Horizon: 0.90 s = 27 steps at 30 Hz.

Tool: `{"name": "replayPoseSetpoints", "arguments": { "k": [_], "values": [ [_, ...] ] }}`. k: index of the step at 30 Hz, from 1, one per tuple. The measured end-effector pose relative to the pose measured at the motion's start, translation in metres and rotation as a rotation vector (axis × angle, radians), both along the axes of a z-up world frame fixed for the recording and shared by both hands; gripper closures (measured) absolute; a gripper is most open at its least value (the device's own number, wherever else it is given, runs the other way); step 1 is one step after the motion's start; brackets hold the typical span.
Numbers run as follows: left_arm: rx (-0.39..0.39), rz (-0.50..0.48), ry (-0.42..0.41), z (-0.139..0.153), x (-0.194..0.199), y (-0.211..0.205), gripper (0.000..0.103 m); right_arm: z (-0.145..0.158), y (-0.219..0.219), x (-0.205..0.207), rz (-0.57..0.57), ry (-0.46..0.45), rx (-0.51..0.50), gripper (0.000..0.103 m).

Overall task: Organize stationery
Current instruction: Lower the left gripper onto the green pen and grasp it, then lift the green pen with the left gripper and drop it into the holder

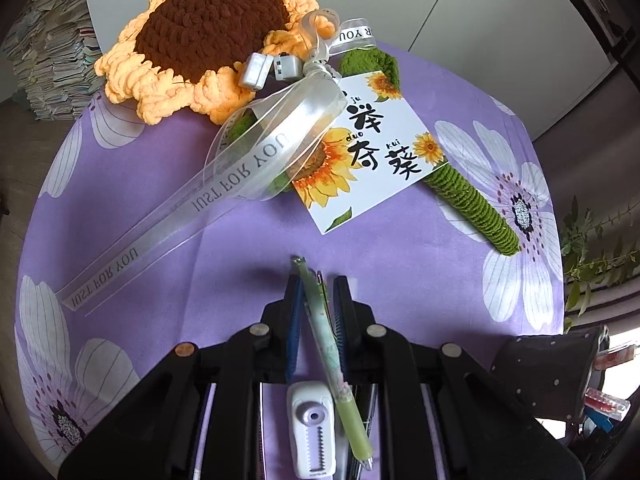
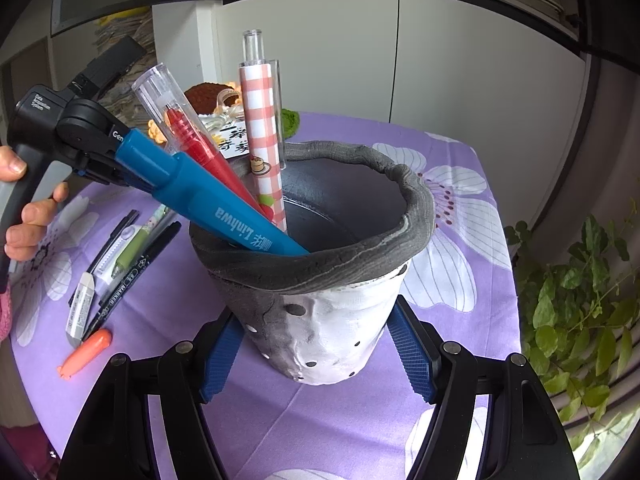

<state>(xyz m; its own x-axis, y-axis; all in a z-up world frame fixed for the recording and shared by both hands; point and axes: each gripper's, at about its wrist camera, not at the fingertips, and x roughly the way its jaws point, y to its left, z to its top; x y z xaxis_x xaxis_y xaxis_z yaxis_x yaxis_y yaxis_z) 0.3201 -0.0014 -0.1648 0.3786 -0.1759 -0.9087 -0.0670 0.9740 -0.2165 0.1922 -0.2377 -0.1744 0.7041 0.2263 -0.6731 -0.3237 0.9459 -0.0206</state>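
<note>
Left gripper (image 1: 316, 312) pinches a green pen (image 1: 320, 320) at lower centre; right gripper (image 2: 316, 356) clamps the pot (image 2: 332, 320), best held steady while the pen drops in upright.

The pen holder (image 1: 548, 376) is cut off at the left-wrist view's right edge, its contents barely visible.
</note>
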Motion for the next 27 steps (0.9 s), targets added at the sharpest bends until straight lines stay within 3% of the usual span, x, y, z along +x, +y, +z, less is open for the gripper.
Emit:
{"name": "replayPoseSetpoints", "arguments": {
  "k": [13,17,27],
  "values": [
    [0.039,-0.011,-0.003,-0.007,0.003,-0.004,0.09,-0.001,0.002,-0.002,-0.001,-0.002,-0.008,0.031],
    [0.004,-0.015,-0.004,-0.006,0.0,-0.004,0.091,0.0,0.005,-0.004,-0.006,-0.006,-0.011,0.031],
    [-0.02,-0.071,-0.134,0.045,-0.04,-0.004,0.092,0.0,0.005,-0.004,-0.006,-0.006,-0.011,0.031]
  ]
}}
